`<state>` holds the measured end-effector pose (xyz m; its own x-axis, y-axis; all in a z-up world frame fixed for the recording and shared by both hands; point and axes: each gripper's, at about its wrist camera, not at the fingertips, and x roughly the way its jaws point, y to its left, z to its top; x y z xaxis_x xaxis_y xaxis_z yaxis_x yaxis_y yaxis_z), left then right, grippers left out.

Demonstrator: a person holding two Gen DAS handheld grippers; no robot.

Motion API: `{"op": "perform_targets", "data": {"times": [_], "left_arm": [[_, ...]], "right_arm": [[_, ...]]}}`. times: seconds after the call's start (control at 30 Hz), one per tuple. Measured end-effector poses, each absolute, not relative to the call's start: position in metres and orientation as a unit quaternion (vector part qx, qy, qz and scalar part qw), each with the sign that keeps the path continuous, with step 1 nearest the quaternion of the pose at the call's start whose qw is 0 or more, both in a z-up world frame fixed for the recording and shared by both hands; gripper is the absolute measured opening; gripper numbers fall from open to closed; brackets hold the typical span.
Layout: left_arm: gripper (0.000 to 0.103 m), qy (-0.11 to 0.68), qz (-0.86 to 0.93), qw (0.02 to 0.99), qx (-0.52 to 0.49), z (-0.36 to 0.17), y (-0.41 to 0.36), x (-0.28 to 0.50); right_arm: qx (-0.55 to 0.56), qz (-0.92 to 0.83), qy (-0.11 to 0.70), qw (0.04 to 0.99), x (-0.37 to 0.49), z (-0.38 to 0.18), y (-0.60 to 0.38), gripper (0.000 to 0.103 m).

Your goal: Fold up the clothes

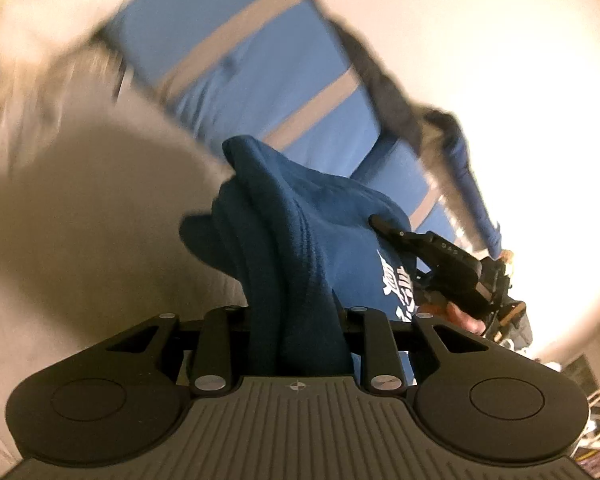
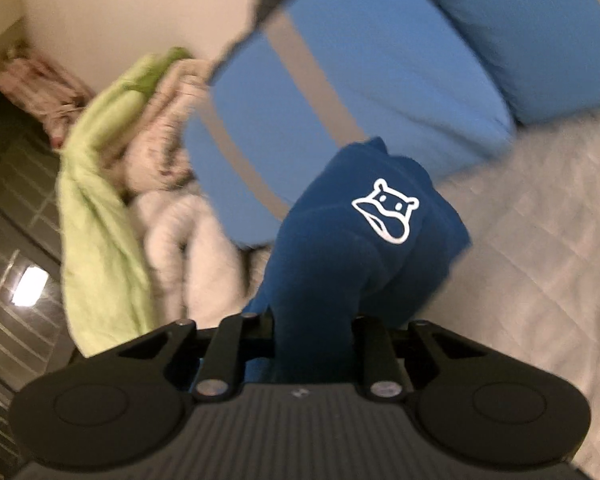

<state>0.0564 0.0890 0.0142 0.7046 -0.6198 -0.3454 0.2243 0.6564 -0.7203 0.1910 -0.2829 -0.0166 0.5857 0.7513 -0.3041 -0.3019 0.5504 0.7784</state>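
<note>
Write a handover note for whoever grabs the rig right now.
Left claw: shut on a bunched part of the dark blue garment.
Right claw: shut on the same garment, near its white animal logo.
Garment hangs lifted between both claws above the quilted bed; blue pillows behind.
Done: picked up. Left: spread it flat, then fold. No fold visible yet.
</note>
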Motion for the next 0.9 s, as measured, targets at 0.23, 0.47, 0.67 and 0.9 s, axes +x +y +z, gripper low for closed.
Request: {"op": "perform_targets", "data": {"times": [0.23, 0.47, 0.67, 0.9], "left_arm": [[0.089, 0.262, -0.085, 0.944, -0.182, 0.062, 0.108, 0.111], [0.089, 0.298, -0.006, 0.949, -0.105, 0.011, 0.087, 0.099], [0.089, 0.287, -0.026, 0.952, -0.105, 0.003, 0.078, 0.065], [0.089, 0.280, -0.028, 0.955, -0.092, 0.019, 0.071, 0.044]], "right_arm": [[0.224, 0.299, 0.243, 0.895, 0.240, 0.082, -0.204, 0.095], [0.098, 0.206, 0.290, 0.929, 0.241, 0.042, -0.171, 0.103], [0.048, 0.192, 0.325, 0.925, 0.201, 0.016, -0.203, 0.103], [-0.073, 0.154, 0.318, 0.933, 0.143, 0.016, -0.235, 0.103]]}}
